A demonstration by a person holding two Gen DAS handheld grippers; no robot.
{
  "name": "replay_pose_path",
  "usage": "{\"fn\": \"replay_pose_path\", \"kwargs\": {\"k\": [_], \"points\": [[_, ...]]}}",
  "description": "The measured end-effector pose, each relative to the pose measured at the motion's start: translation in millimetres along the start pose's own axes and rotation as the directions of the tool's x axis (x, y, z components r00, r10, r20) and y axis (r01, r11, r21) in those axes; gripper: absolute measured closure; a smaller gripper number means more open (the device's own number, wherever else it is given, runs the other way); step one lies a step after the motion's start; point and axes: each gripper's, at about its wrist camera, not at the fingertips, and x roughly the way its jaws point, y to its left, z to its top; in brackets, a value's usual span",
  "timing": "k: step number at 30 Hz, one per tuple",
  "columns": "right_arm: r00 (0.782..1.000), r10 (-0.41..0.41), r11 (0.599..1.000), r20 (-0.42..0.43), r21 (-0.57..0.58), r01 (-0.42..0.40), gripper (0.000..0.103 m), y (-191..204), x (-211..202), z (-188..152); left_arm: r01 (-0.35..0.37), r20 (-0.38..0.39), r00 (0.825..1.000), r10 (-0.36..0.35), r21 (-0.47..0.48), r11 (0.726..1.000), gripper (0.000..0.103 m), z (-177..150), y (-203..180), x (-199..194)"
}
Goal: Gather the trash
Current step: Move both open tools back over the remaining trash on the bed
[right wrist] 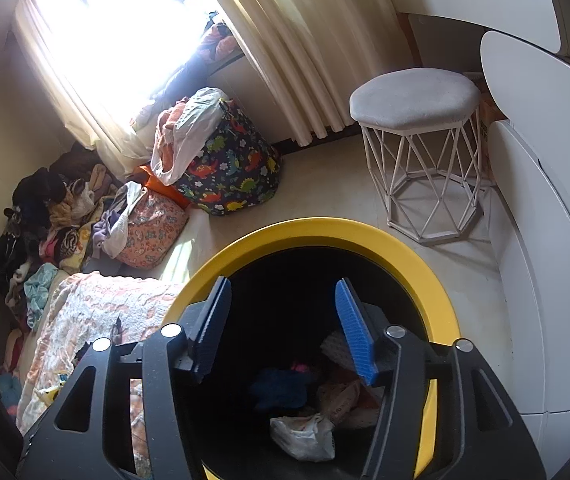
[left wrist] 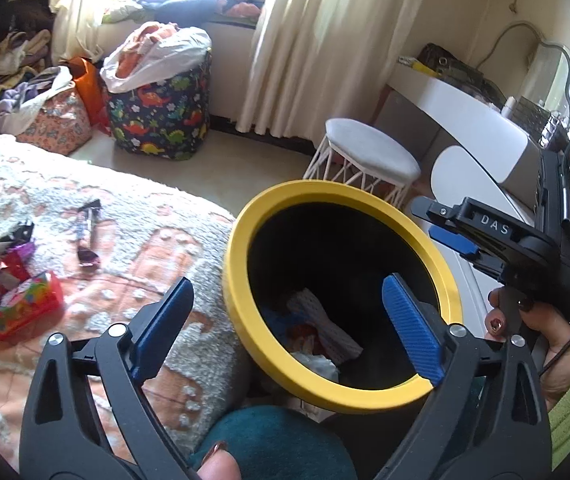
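**Both claws held apart over the bin**

On the fleecy pink-and-white bedspread [left wrist: 97, 240], near its left edge, a red printed packet [left wrist: 21, 312] and crumpled foil wrappers [left wrist: 3, 268] are seen, well left of the left gripper [left wrist: 285, 320]. Its blue-padded jaws are spread wide with nothing between them, above the round black bin with a yellow rim [left wrist: 245, 320]. Crumpled trash [right wrist: 305, 436] lies at the bin's bottom, below the right gripper [right wrist: 285, 328], likewise parted and empty.
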Motion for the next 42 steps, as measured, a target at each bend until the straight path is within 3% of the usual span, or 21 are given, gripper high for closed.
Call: {"fn": "replay_pose_path", "kwargs": {"k": [5, 11, 42], "points": [[0.999, 0.029, 0.999, 0.017, -0.024, -0.029, 0.038, 11, -5, 1, -0.041, 0.046, 0.998, 0.041, -0.006, 0.999, 0.012, 5, 7, -15], [0.997, 0.067, 0.996, 0.029, -0.059, -0.065, 0.034, 28, -13, 1, -0.076, 0.087, 0.993, 0.077, -0.018, 0.997, 0.012, 9, 17, -32], [0.983, 0.182, 0.956, -0.014, -0.233, -0.180, 0.032, 107, -27, -24, -0.207, 0.189, 0.952, 0.242, -0.188, 0.960, 0.012, 14, 94, -95]]}}
